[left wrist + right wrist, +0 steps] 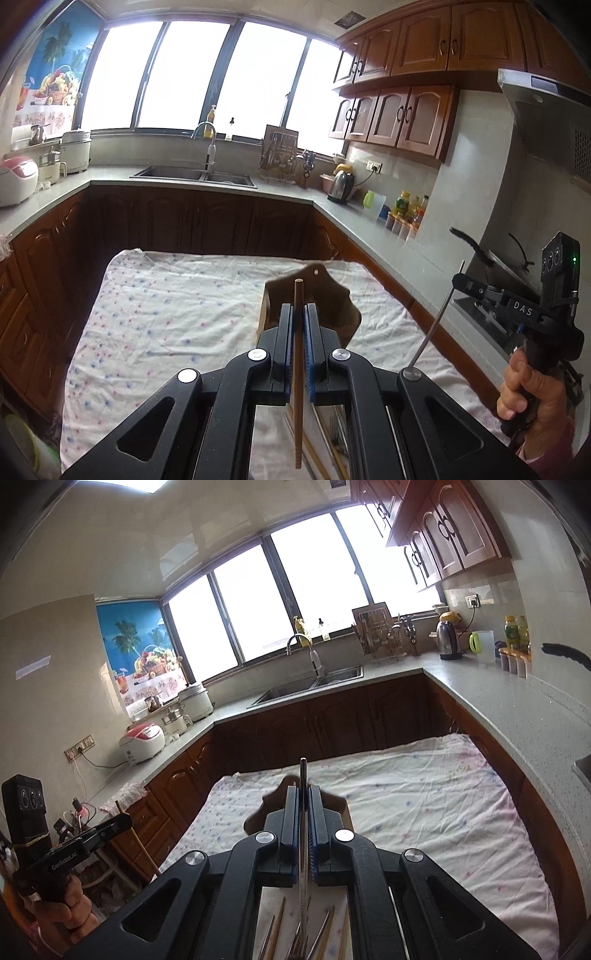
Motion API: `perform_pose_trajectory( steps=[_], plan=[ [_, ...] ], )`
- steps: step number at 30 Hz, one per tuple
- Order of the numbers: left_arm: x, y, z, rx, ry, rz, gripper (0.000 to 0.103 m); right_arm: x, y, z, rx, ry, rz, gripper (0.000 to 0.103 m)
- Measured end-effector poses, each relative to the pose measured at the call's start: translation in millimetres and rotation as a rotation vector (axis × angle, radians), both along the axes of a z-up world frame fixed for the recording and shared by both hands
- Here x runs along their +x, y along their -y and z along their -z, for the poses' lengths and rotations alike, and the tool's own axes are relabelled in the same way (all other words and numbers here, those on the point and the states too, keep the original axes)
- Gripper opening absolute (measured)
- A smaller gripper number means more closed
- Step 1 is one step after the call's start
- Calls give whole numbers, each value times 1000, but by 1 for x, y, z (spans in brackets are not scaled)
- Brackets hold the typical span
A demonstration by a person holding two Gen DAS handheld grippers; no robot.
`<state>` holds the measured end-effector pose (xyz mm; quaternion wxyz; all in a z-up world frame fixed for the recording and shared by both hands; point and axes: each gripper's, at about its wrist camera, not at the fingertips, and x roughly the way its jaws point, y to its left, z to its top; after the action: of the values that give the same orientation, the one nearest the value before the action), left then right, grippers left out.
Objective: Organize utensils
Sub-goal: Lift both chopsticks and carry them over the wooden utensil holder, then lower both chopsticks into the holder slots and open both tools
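Wooden chopstick [297,369] in left gripper [298,314]; right gripper [303,797] pinches fork [303,886]

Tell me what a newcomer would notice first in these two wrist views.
First, the left gripper shut on a wooden chopstick standing up between its blue pads, and the right gripper clamped the same way on a metal fork. Both are held above a floral cloth covering the table, with a brown wooden holder just beyond the fingertips. More loose utensils lie on the cloth below the right gripper.
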<state>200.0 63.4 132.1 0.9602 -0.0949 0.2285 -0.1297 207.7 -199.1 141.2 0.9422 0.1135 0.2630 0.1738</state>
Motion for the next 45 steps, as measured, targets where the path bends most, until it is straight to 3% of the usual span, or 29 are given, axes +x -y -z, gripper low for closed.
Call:
perform_pose_trajectory(
  steps=[10, 16, 20, 24, 29, 33, 39, 45],
  plan=[
    [50, 2, -29, 13, 128, -26, 3, 61, 4, -29, 43, 77, 62, 4],
    [93, 5, -26, -7, 206, -51, 3, 95, -3, -22, 27, 91, 87, 4],
    [121, 11, 1, -13, 228, -81, 3, 108, -7, -2, 24, 91, 103, 4],
    [141, 19, 46, -34, 251, -106, 3, 114, -9, 28, 38, 80, 120, 4],
    [167, 34, 104, -53, 207, -141, 3, 118, -16, 61, 51, 61, 128, 4],
    [182, 43, 130, -59, 178, -158, 3, 118, -18, 79, 59, 43, 145, 4],
    [203, 56, 144, -49, 137, -157, 4, 117, -13, 93, 60, 19, 163, 5],
    [205, 57, 128, -35, 137, -145, 4, 119, -12, 97, 65, -10, 162, 5]
  ],
)
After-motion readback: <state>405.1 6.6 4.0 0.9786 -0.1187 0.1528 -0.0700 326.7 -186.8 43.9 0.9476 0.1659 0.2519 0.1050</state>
